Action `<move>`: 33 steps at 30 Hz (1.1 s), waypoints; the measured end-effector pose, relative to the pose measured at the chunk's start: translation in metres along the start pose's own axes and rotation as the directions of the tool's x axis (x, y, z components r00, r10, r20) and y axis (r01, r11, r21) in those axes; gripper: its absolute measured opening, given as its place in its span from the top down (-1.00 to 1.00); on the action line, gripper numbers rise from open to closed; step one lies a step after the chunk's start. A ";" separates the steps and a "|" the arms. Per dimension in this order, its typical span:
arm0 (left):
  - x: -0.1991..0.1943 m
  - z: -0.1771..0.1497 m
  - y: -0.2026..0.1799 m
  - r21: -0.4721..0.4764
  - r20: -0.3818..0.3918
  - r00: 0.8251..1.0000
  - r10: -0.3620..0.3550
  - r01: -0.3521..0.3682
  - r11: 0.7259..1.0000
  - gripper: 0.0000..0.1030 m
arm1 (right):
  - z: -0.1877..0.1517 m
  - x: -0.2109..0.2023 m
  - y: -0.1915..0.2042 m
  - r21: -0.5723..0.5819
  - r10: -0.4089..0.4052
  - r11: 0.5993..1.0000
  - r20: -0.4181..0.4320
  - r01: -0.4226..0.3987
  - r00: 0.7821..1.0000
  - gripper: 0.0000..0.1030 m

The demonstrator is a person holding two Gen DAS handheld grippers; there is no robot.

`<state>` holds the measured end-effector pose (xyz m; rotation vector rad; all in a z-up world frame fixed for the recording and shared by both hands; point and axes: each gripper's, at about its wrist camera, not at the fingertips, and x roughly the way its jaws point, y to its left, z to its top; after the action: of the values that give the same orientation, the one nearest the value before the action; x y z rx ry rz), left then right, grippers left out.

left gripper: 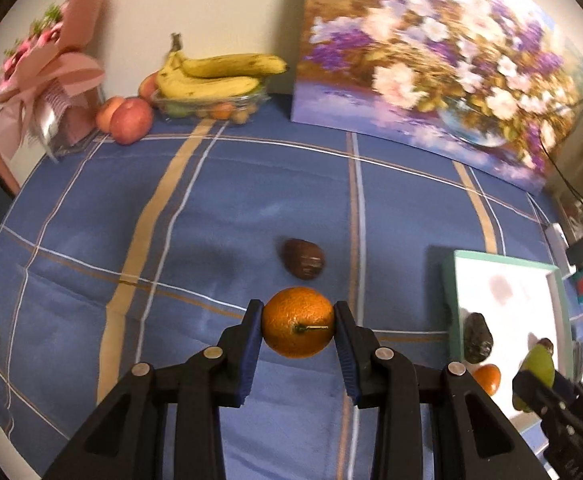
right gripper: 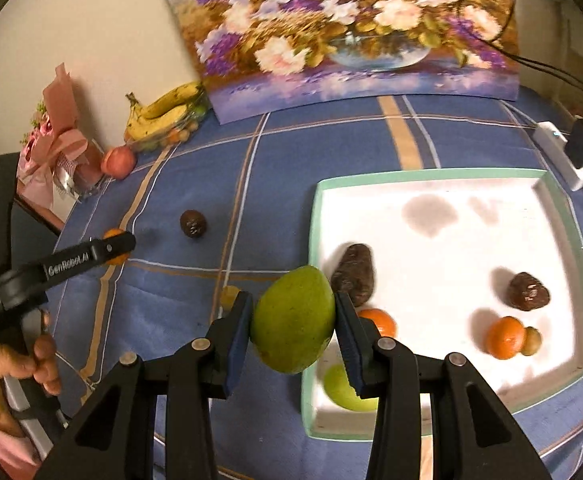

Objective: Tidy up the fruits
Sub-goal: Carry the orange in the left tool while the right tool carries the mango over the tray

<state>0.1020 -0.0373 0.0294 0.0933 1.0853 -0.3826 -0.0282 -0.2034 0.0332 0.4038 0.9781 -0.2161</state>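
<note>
Blue plaid cloth (left gripper: pixel 251 184); left gripper (left gripper: pixel 297 330) jaws clamp orange (left gripper: pixel 297 322), right gripper (right gripper: pixel 293 320) jaws clamp mango (right gripper: pixel 293 318).

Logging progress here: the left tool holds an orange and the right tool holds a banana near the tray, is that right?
Not quite. The left tool does hold an orange, but the right tool grips a green mango, not a banana, at the tray's left edge, as the right wrist view shows.

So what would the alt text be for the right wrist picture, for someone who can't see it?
The right hand-held gripper holds a green mango between its blue-padded fingers, at the left edge of a white tray with a mint rim that holds oranges and dark fruits. At left, the left hand-held gripper grips an orange above a blue plaid cloth.
</note>
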 end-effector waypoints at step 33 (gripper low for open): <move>0.035 -0.020 -0.175 0.324 -0.026 0.992 -0.124 0.126 0.938 0.28 | 0.009 -0.010 -0.157 0.251 -0.199 0.951 0.059 0.178 0.978 0.17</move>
<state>0.0389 -0.2042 0.0086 0.3199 1.0277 -0.6757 -0.0823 -0.3494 0.0098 0.5224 0.9100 -0.5276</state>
